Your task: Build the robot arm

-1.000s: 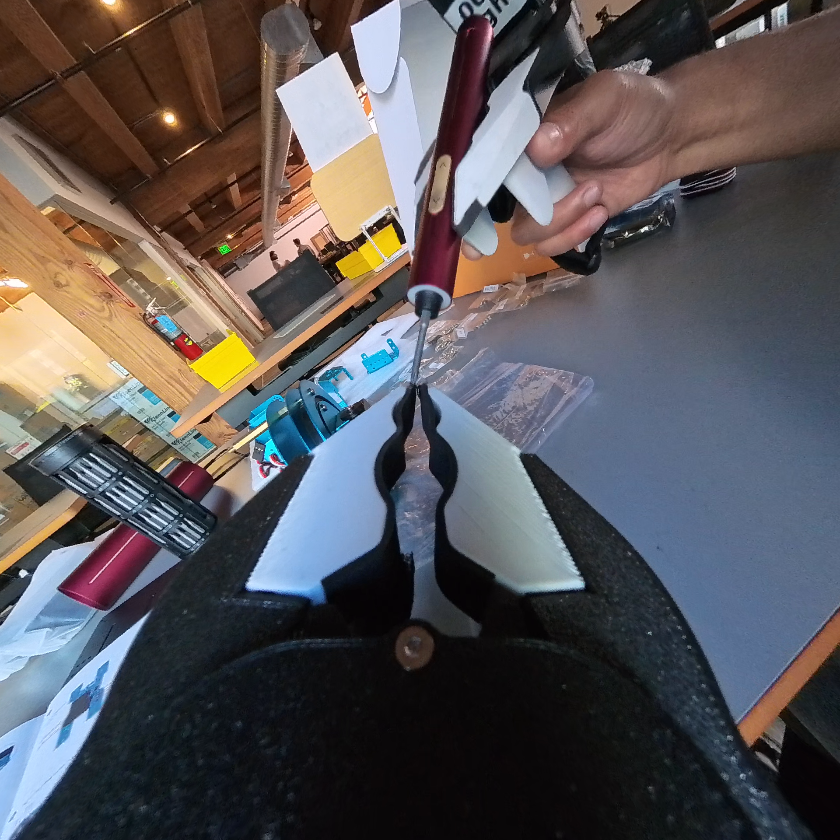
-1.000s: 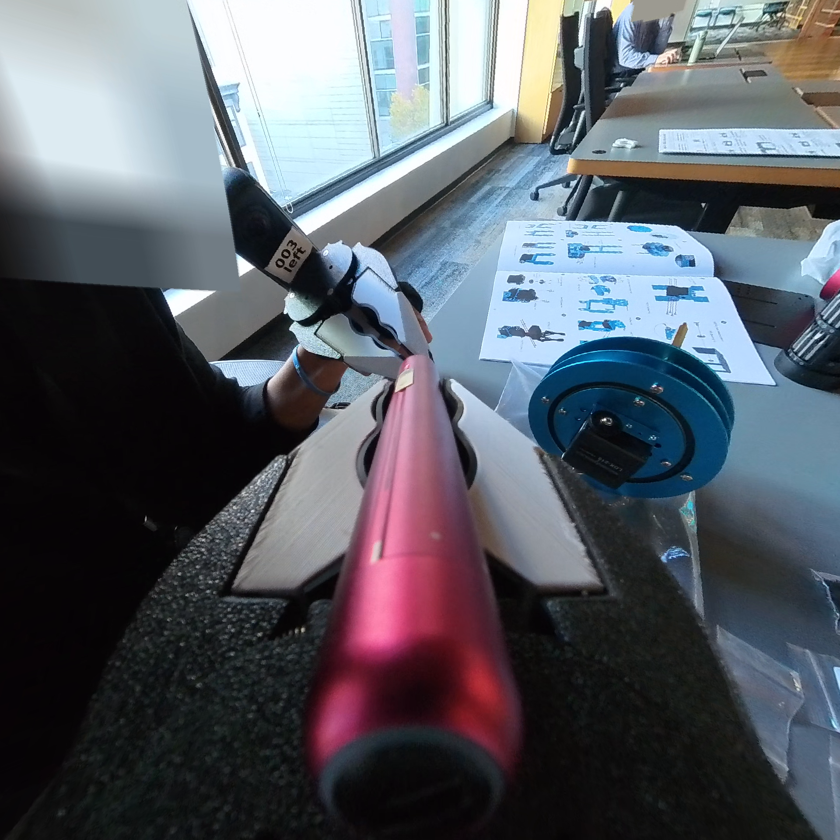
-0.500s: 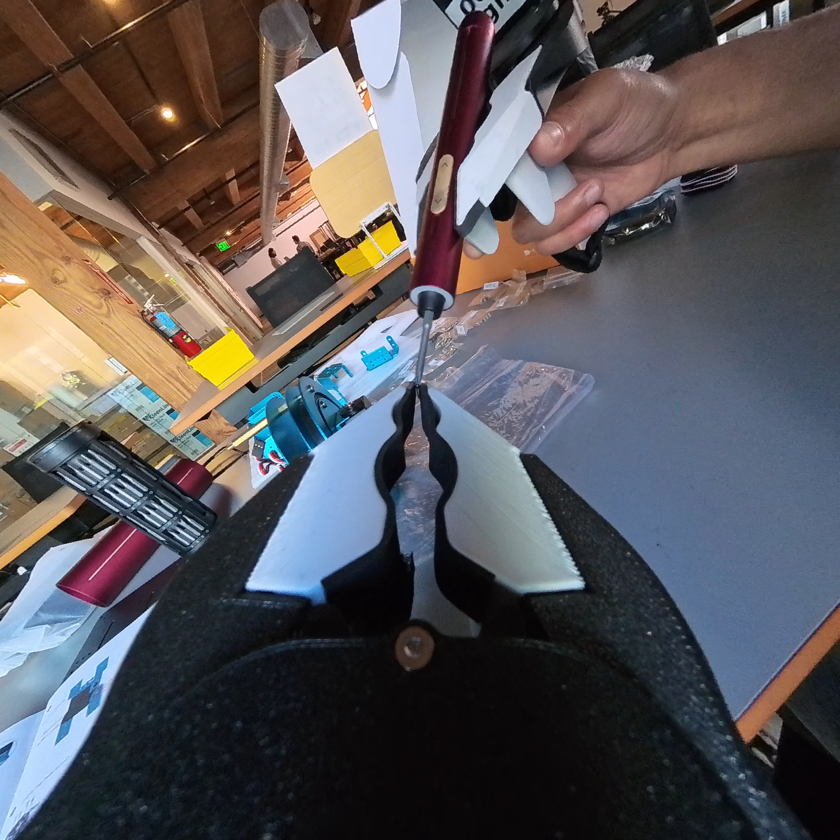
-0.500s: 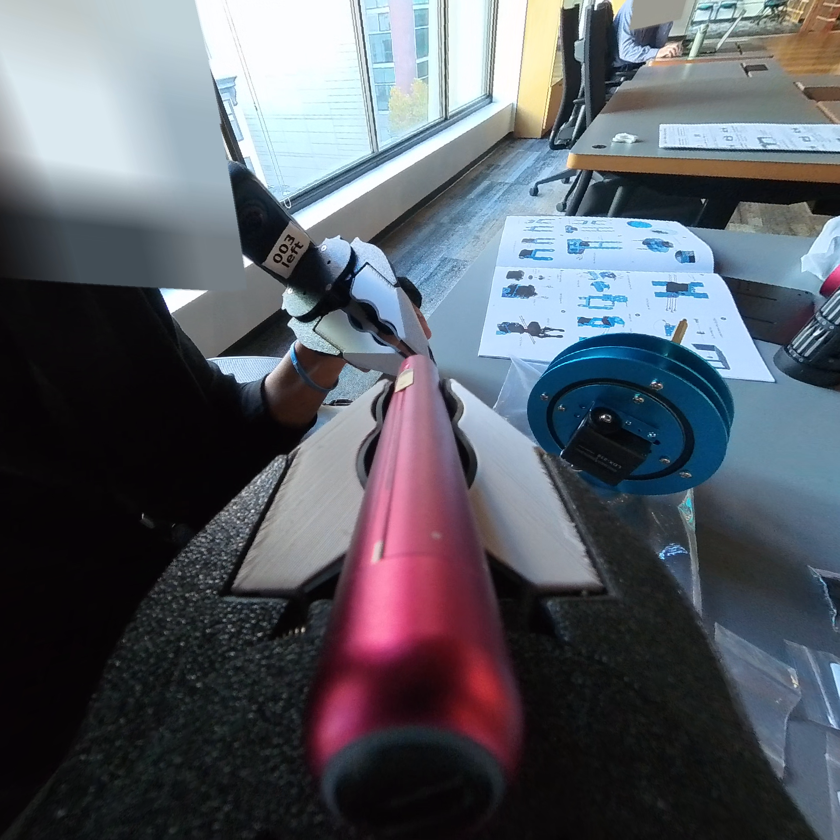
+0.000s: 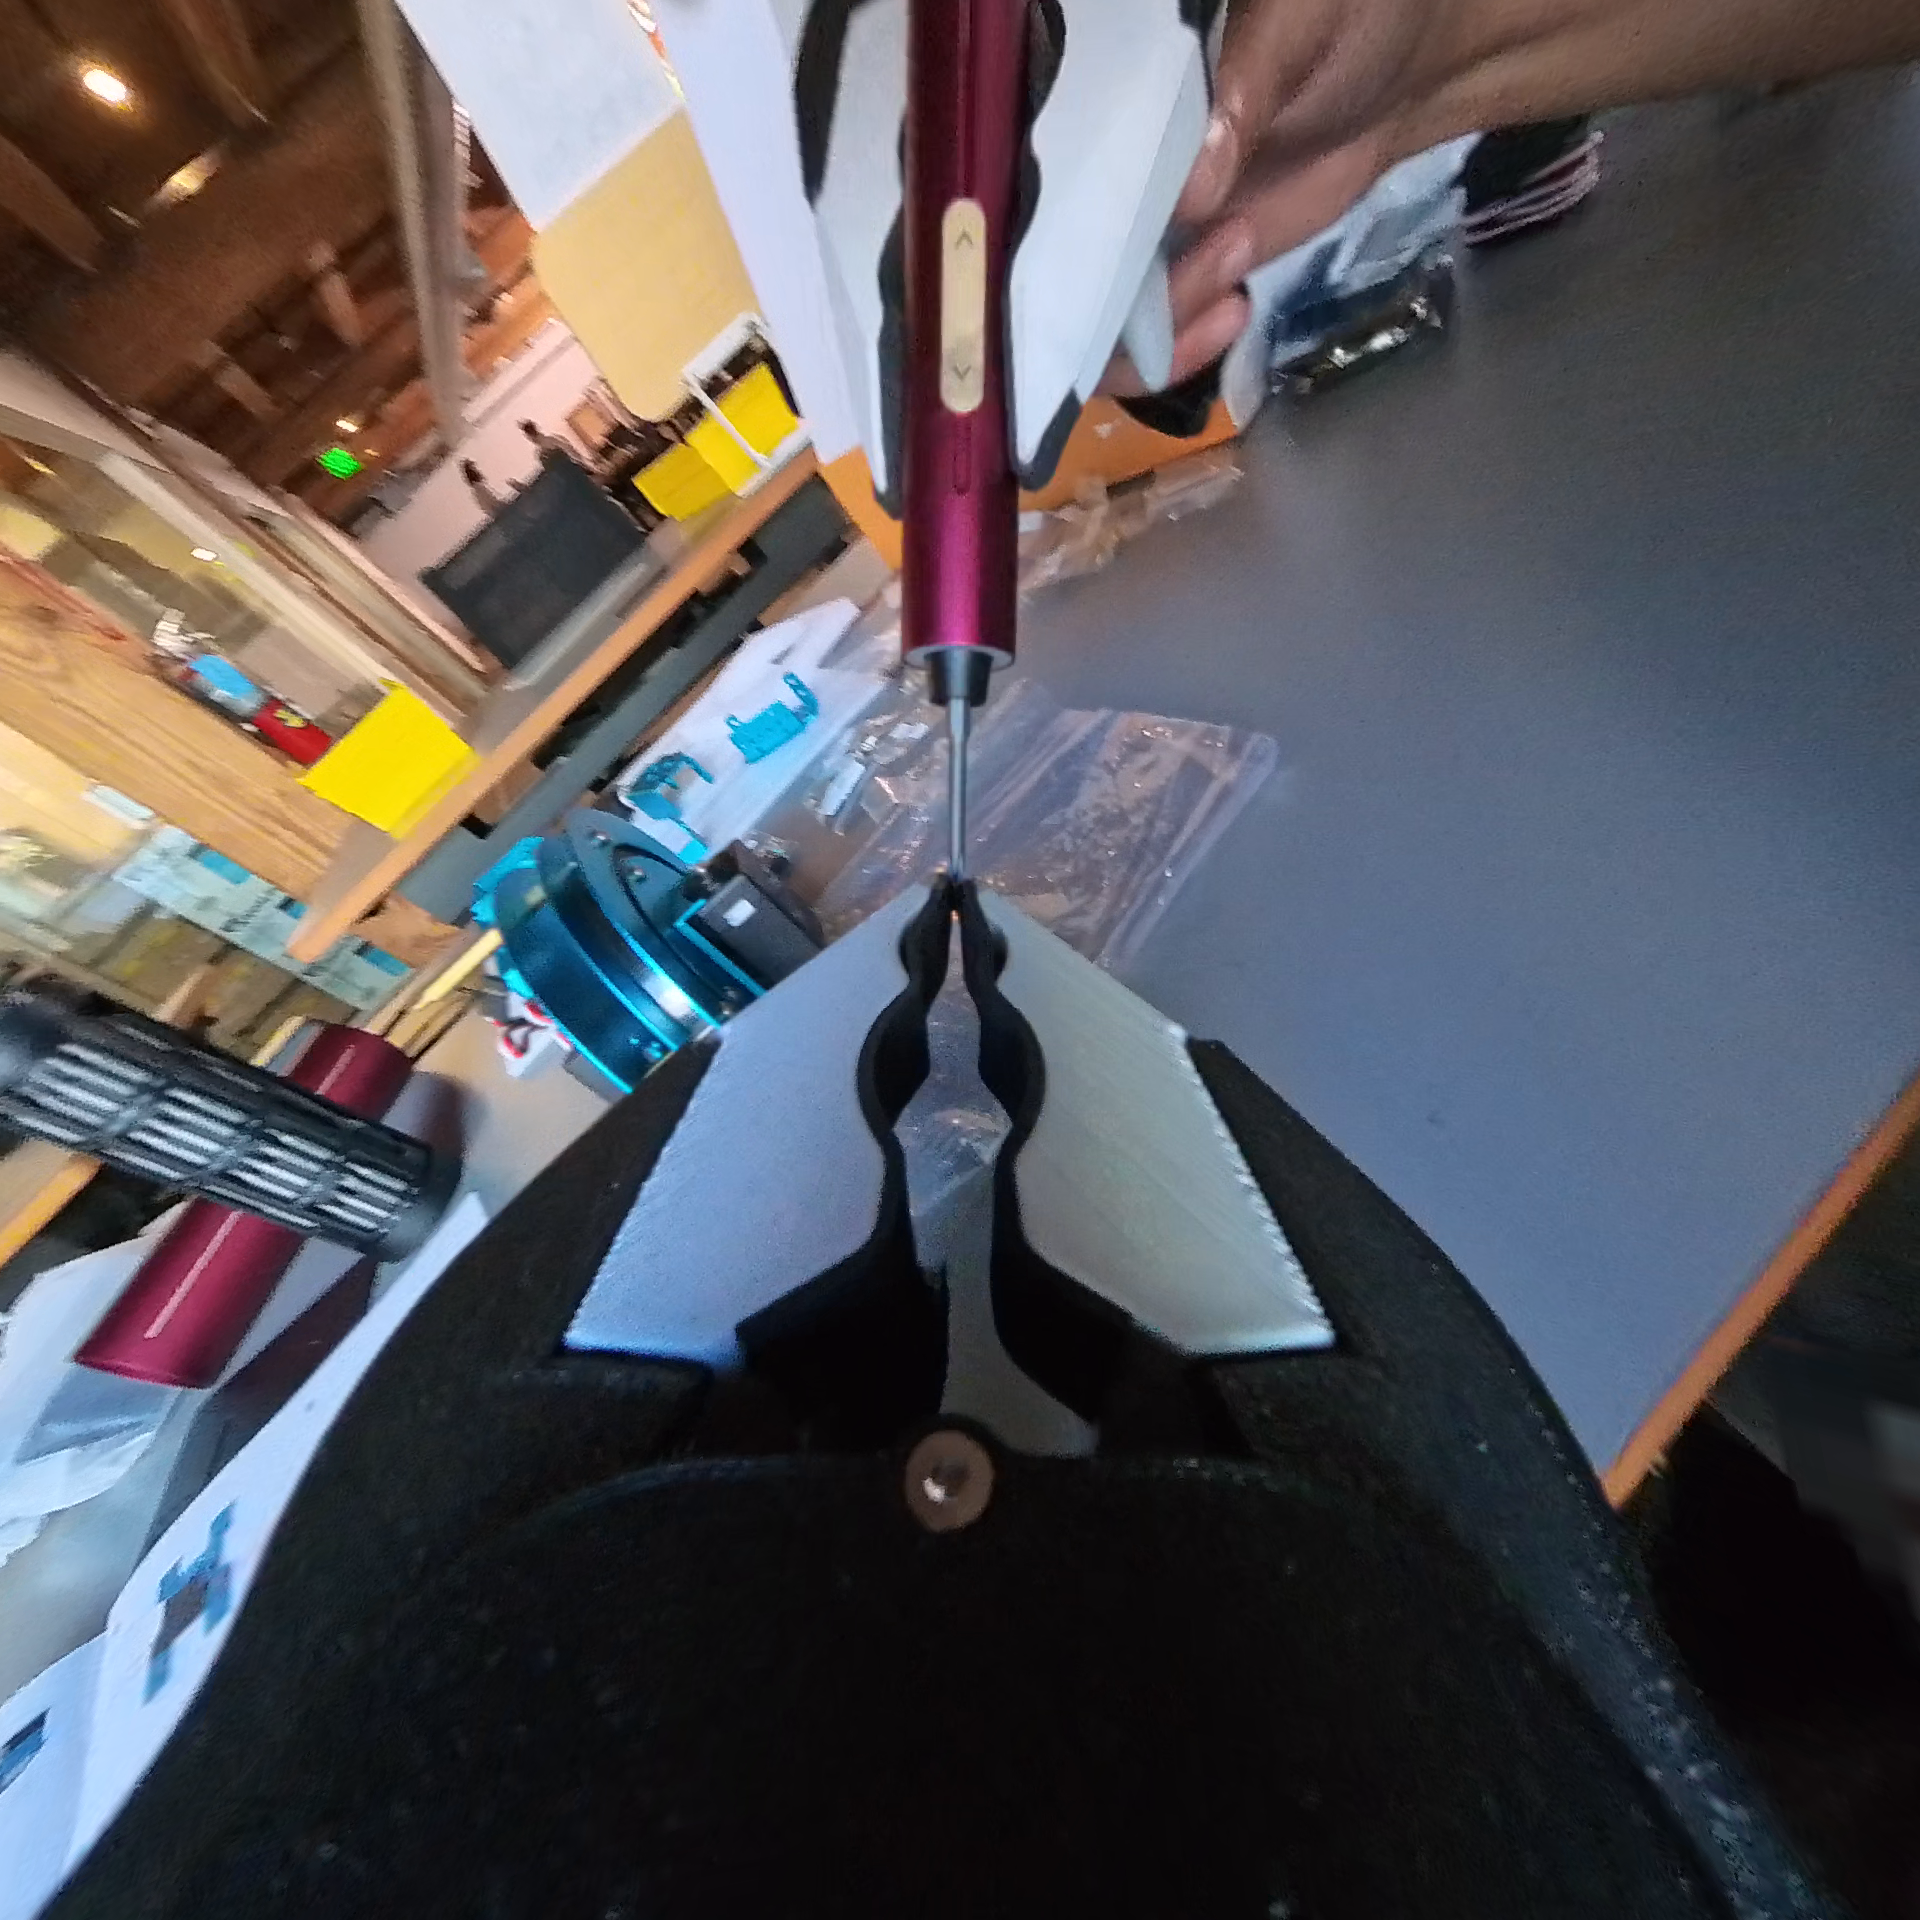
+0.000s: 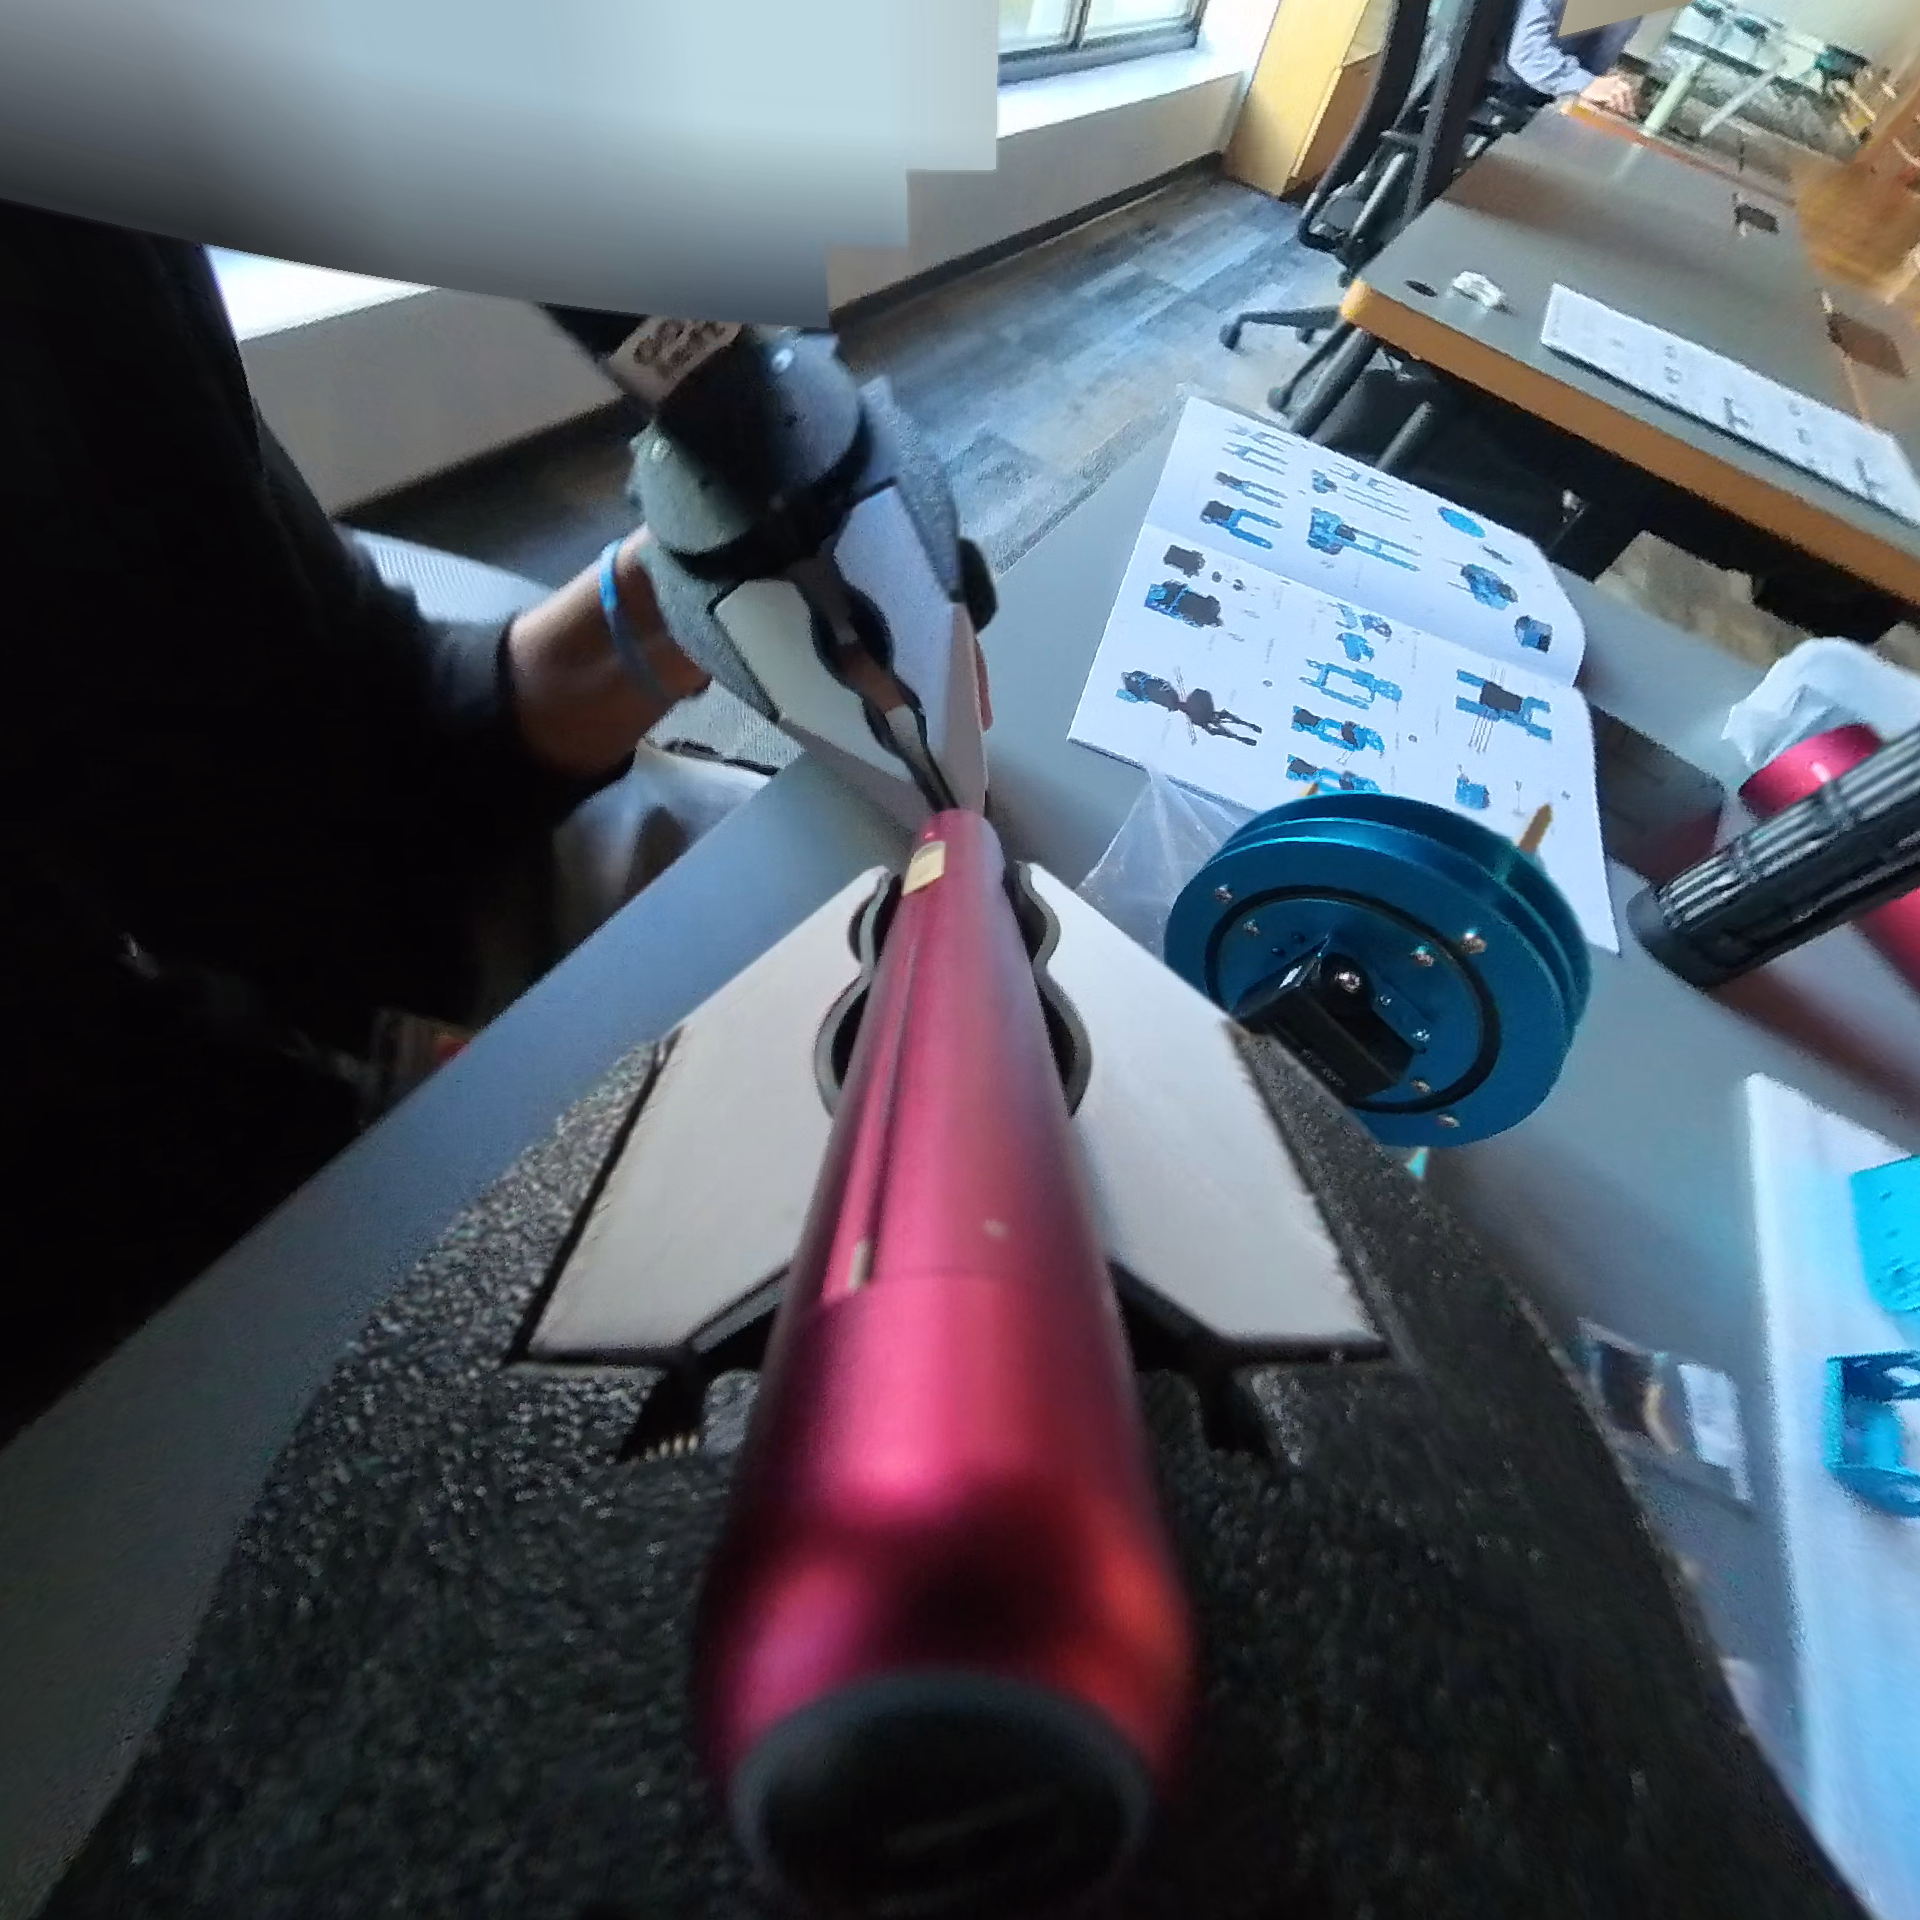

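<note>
My right gripper (image 6: pixel 951 883) is shut on a red electric screwdriver (image 6: pixel 935 1247) that runs forward between its fingers. In the left wrist view the screwdriver (image 5: pixel 956 540) hangs upright from the right gripper (image 5: pixel 956 478), with a hand behind it. Its thin bit (image 5: pixel 958 790) points down and ends between the tips of my left gripper (image 5: pixel 954 896), which is shut on the bit's end. In the right wrist view the left gripper (image 6: pixel 940 800) meets the screwdriver's nose over the table's near edge. Both are held above the grey table (image 5: pixel 1507 831).
A blue disc with a black servo (image 6: pixel 1496 935) stands just right of the tools. An open picture booklet (image 6: pixel 1351 644) lies behind it. A black bit rack (image 6: pixel 1787 894) and a red tube (image 6: pixel 1808 758) lie far right. Clear plastic bags (image 5: pixel 1101 810) lie under the bit. Blue brackets (image 6: pixel 1886 1423) lie at the right. The tips of one gripper are about 7 cm away from the tips of the other.
The screwdriver now stands more upright and closer in the left wrist view, and the right wrist view has tilted down toward the table. Both grips are unchanged.
</note>
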`<state>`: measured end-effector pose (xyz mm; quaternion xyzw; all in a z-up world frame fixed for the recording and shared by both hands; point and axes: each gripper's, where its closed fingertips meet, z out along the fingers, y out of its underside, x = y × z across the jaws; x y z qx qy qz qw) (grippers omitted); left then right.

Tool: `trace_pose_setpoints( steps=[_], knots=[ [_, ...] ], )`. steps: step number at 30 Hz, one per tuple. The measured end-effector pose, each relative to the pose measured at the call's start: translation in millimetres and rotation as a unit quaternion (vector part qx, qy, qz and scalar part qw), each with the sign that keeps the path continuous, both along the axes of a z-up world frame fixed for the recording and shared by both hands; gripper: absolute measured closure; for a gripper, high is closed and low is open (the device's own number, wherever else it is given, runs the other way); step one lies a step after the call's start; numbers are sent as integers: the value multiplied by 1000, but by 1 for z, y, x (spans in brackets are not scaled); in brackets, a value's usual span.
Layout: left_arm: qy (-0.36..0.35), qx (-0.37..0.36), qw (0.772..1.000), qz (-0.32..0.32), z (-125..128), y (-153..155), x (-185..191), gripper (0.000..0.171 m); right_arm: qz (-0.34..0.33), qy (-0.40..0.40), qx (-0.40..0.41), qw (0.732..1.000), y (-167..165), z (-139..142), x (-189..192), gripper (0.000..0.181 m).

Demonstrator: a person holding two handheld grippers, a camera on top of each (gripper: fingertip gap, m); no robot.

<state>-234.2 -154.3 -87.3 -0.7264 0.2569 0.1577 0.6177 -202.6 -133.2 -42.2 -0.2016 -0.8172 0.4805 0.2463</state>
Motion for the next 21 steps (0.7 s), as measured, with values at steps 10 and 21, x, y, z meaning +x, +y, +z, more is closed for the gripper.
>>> trace_pose_setpoints(
  steps=[10, 21],
  knots=[
    [-43, -116, 990, -71, -3, 0, 3, 171, 55, 54, 53, 996, -1, 0, 1, 159],
    [8, -203, 978, -44, -28, 13, -1, 171, 40, 35, 85, 995, 3, -14, -3, 5]
  ],
)
